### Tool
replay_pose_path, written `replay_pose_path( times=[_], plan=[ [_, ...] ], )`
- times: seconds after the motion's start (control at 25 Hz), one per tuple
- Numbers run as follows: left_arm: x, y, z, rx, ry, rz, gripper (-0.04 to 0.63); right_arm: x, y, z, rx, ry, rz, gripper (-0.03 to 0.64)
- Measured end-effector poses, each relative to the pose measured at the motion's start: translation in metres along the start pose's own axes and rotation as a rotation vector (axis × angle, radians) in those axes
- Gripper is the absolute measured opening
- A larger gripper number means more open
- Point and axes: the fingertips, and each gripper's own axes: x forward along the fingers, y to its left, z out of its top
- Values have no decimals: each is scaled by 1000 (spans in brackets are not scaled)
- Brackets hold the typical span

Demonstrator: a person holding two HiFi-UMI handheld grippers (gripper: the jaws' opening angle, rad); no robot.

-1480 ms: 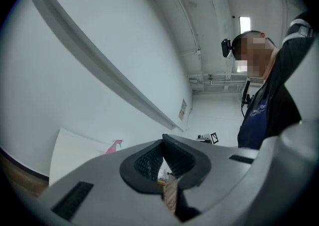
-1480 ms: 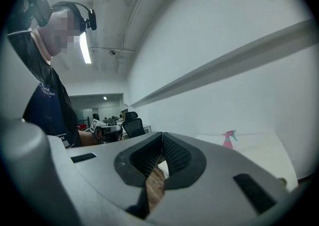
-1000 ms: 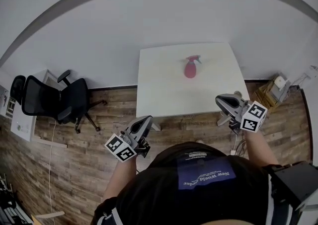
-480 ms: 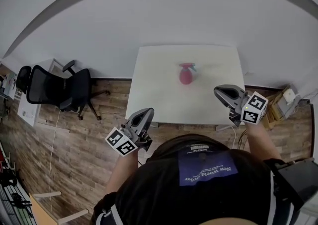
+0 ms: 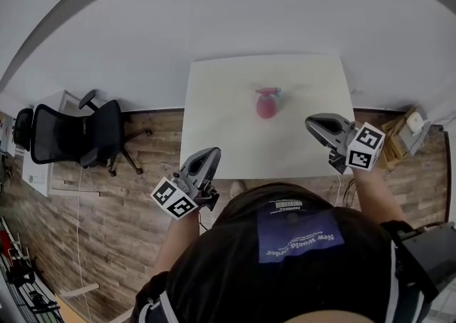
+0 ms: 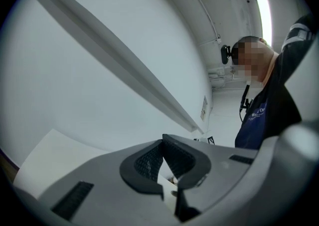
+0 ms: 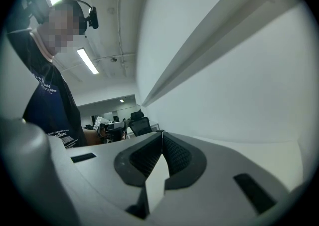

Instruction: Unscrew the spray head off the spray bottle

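A pink spray bottle with a pink spray head and a light blue nozzle tip stands near the middle of the white table in the head view. My left gripper is shut and empty at the table's near left edge, well short of the bottle. My right gripper is shut and empty over the table's right side, to the right of the bottle and a little nearer. In the left gripper view and the right gripper view the jaws meet with nothing between them, and the bottle is not visible.
A black office chair stands on the wooden floor left of the table. A white wall runs behind the table. Boxes sit on the floor to the table's right. A white unit stands at far left.
The view has drawn closer to the table. Both grippers have moved forward toward it, the right one now over the tabletop. The bottle has stayed put.
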Motion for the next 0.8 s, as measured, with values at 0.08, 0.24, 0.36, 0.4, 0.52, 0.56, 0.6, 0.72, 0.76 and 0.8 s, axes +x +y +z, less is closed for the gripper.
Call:
replay_pose_path(
  times=[0.08,0.24,0.36,0.4,0.52,0.56,0.6,0.72,0.76,0.8],
  plan=[
    [-2,25,10,-12,-5,-39,0,21,-1,4,-12,8,-36,-3],
    [-8,68,32,-24,12,-118,1,59,4,17,-27,-4,-102,-3],
    [-5,103,52,-19,32,-173,0,88,1,32,-26,-19,-156,-3],
    [-5,113,59,-25,34,-186,0,97,0,36,-24,-19,-170,-3],
    [-4,137,68,-43,40,-219,0,120,1,42,-25,-9,-186,-3],
    [-4,142,67,-48,44,-226,0,125,1,41,-26,-2,-187,-3],
    [-3,145,64,-52,48,-229,0,126,1,38,-27,5,-187,-3],
    [-1,144,54,-62,50,-221,0,122,-2,28,-24,28,-178,-3],
    [1,143,52,-63,47,-212,0,120,-6,27,-24,35,-171,-3],
    [4,143,51,-60,45,-203,0,118,-11,27,-28,41,-162,-2]
  ],
)
